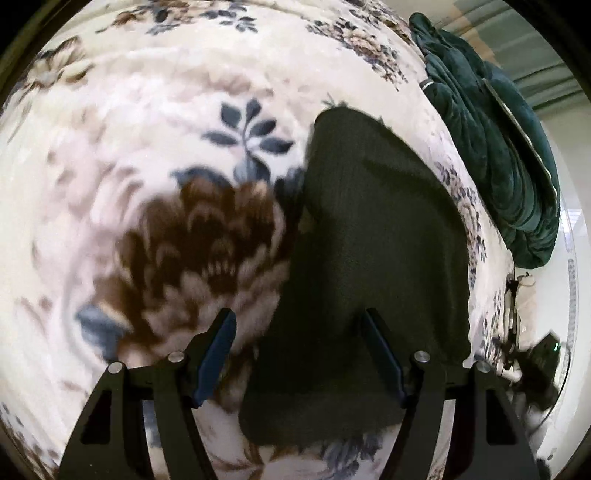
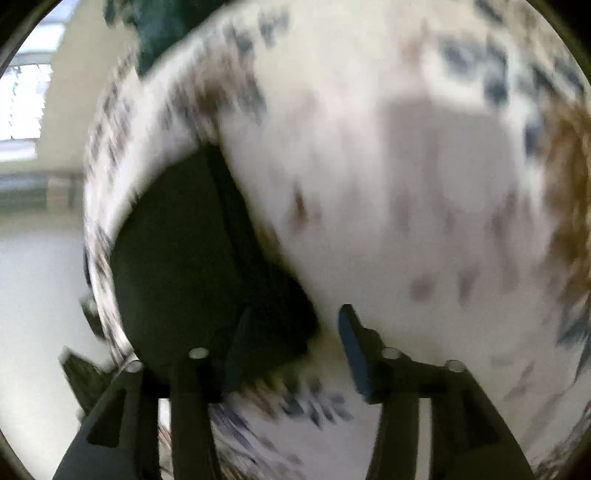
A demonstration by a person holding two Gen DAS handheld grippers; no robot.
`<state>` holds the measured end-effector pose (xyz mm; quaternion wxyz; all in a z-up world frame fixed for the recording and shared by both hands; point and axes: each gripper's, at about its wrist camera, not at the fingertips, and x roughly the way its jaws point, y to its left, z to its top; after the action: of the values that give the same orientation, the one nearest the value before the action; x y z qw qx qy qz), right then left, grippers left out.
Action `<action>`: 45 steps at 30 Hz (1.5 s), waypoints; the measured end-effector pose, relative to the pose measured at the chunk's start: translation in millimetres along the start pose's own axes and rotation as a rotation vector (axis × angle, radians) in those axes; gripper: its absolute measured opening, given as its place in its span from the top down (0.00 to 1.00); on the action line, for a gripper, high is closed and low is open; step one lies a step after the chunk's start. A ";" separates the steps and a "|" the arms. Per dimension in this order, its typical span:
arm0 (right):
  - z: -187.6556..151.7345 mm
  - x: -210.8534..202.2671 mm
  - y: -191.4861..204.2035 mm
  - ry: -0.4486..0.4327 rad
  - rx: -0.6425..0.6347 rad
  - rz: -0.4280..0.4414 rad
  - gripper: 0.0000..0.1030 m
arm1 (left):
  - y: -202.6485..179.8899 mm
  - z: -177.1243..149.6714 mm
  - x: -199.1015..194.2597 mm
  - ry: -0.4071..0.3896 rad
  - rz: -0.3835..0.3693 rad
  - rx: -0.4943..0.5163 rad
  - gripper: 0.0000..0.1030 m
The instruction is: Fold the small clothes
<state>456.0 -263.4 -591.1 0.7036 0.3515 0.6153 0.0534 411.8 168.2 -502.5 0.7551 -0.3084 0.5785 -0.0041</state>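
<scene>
A small black garment (image 1: 369, 258) lies flat on a white floral blanket (image 1: 129, 166). My left gripper (image 1: 299, 350) is open just above the garment's near end, with its right finger over the cloth and its left finger over the blanket. The right wrist view is blurred. There the black garment (image 2: 177, 251) lies at the left, folded into a compact shape. My right gripper (image 2: 295, 347) is open and empty, its left finger over the garment's near corner.
A dark green plush blanket (image 1: 498, 147) is heaped at the bed's far right edge and also shows in the right wrist view (image 2: 166, 29). Beyond the bed edge is pale floor with cables and a black device (image 1: 543, 354).
</scene>
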 end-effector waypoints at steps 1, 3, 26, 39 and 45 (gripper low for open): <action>12.3 7.6 8.5 0.002 -0.015 0.017 0.39 | -0.2 5.8 2.0 -0.005 -0.003 -0.002 0.34; 40.1 46.0 27.9 0.063 -0.054 0.048 0.38 | -2.1 19.2 7.8 -0.017 -0.002 0.006 0.34; 77.7 86.3 94.4 0.029 -0.304 -0.048 0.92 | -21.4 77.7 25.9 -0.035 -0.017 0.040 0.34; 101.5 104.7 117.4 0.019 -0.392 -0.118 0.92 | -12.3 113.8 45.3 -0.043 -0.035 0.005 0.30; 108.3 87.6 72.8 0.094 -0.232 -0.134 0.60 | -3.2 133.4 54.2 -0.020 -0.038 -0.005 0.29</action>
<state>600.7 -211.1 -623.3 0.7118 0.2230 0.6595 0.0936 547.7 207.5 -529.4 0.7600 -0.3213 0.5648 -0.0141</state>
